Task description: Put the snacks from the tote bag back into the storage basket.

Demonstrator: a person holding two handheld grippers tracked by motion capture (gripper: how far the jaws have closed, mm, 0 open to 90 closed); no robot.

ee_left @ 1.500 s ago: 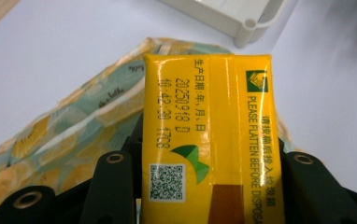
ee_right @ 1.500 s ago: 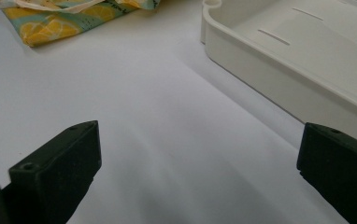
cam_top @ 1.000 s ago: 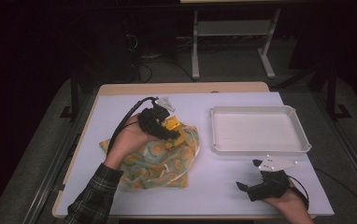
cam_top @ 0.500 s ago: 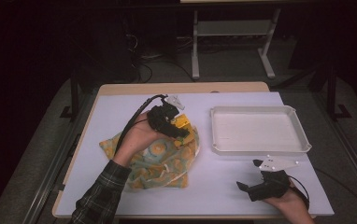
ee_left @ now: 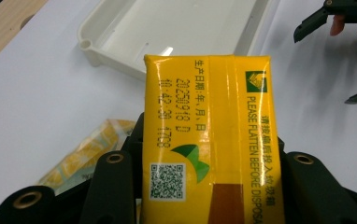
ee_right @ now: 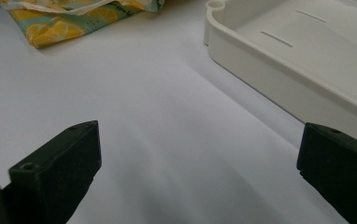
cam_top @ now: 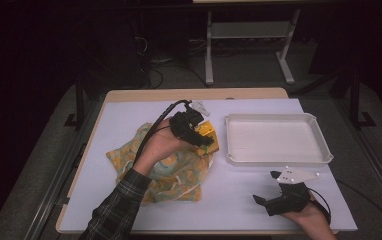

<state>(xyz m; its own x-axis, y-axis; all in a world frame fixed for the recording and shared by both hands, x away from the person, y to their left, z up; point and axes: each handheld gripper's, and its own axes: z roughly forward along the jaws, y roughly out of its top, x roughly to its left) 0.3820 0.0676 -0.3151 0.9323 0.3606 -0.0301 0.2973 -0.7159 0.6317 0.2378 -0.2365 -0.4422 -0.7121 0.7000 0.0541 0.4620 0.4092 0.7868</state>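
Note:
My left gripper (cam_top: 204, 141) is shut on a yellow drink carton (cam_top: 208, 134), held over the right edge of the lemon-print cloth bag (cam_top: 171, 172). In the left gripper view the carton (ee_left: 209, 140) sits clamped between the two black jaws, printed side up, with the white tray (ee_left: 167, 28) beyond it. The tray (cam_top: 276, 139) lies empty to the right of the carton. My right gripper (cam_top: 260, 201) rests near the table's front right edge, jaws wide open with nothing between them. In the right gripper view its two jaws frame bare table, the tray (ee_right: 298, 60) and a corner of the bag (ee_right: 69, 18).
The white table top (cam_top: 129, 120) ends in a wooden edge at the back. A metal stand (cam_top: 249, 35) and cables are on the dark floor beyond. In the left gripper view the other hand's open gripper (ee_left: 340, 51) is seen at the upper right.
My left gripper has carried the yellow carton rightward from over the bag toward the tray. The right gripper has stayed where it was.

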